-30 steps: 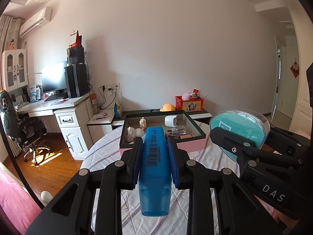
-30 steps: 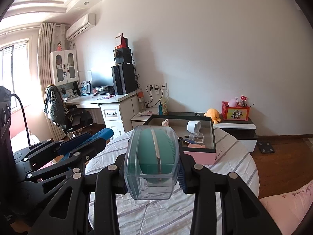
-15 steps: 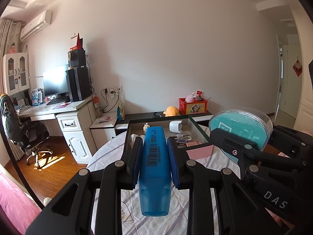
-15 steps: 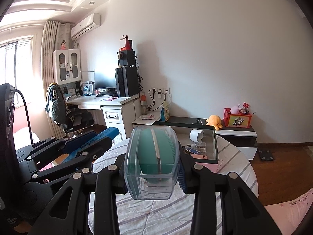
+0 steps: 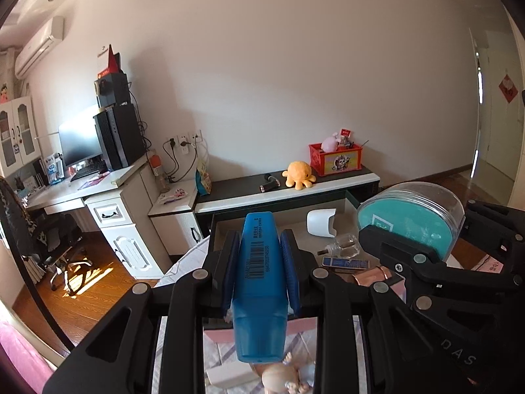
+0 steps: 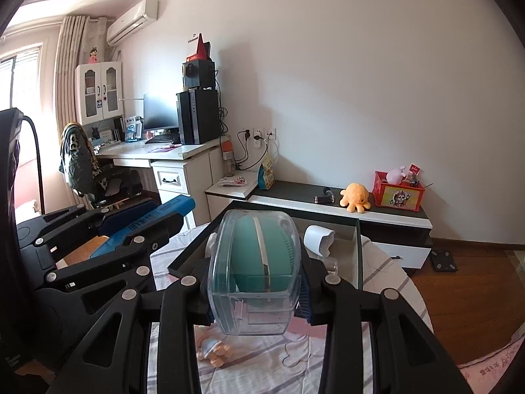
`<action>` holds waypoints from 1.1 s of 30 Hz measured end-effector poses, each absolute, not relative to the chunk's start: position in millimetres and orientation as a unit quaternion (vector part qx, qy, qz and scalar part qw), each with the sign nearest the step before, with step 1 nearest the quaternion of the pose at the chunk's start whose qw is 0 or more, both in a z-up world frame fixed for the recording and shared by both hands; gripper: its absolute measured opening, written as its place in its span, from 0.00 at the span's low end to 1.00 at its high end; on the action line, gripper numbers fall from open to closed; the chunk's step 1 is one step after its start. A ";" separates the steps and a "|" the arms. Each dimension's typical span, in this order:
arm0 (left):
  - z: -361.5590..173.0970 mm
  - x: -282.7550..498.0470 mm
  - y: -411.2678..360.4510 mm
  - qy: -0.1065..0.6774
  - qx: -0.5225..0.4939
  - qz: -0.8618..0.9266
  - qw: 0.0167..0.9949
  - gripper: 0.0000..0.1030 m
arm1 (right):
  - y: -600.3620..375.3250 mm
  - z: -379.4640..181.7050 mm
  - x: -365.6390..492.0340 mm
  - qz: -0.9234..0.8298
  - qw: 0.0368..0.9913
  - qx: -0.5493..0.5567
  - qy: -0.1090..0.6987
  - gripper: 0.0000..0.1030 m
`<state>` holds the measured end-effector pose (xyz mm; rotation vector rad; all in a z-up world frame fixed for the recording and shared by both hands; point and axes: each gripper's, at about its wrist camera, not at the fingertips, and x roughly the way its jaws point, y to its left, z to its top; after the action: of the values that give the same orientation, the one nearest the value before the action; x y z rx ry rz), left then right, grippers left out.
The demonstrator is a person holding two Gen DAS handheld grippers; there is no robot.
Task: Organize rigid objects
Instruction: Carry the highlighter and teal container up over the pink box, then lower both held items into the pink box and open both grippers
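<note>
Left gripper [image 5: 261, 269] clamped on blue highlighter [image 5: 261, 282], right gripper [image 6: 256, 272] clamped on clear teal-filled case [image 6: 254, 272], both held above near edge of dark-rimmed tray [image 6: 358, 252] on striped table [image 6: 390, 279].

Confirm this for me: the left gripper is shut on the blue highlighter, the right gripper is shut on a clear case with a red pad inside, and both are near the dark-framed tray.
One detail is wrong: the pad inside the clear case is teal, not red, as the right wrist view shows. The rest holds: the left gripper is shut on the blue highlighter, the right gripper on the case, both near the dark-framed tray.
</note>
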<state>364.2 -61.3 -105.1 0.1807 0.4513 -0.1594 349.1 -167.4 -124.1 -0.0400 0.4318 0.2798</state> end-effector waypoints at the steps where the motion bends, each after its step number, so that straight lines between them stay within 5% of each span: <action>1: -109.9 380.5 -61.8 0.236 0.089 -0.081 0.964 0.25 | -168.2 -127.5 363.3 0.138 0.965 -0.019 0.221 0.37; 12: -176.5 481.5 -64.9 0.345 0.084 -0.085 0.931 0.25 | -163.4 -187.3 473.3 0.132 0.936 -0.045 0.325 0.37; 27: -192.1 504.3 -56.0 0.360 0.095 -0.043 0.927 0.29 | -156.6 -212.3 500.4 0.125 0.925 -0.043 0.356 0.41; 33: -168.2 476.1 -37.3 0.309 0.084 -0.001 0.947 0.84 | -165.4 -194.6 484.7 0.095 0.935 -0.016 0.340 0.62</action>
<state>476.1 -37.3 -168.2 0.1703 0.6290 -0.0019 484.7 -165.4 -194.6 -0.0332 0.6959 0.1950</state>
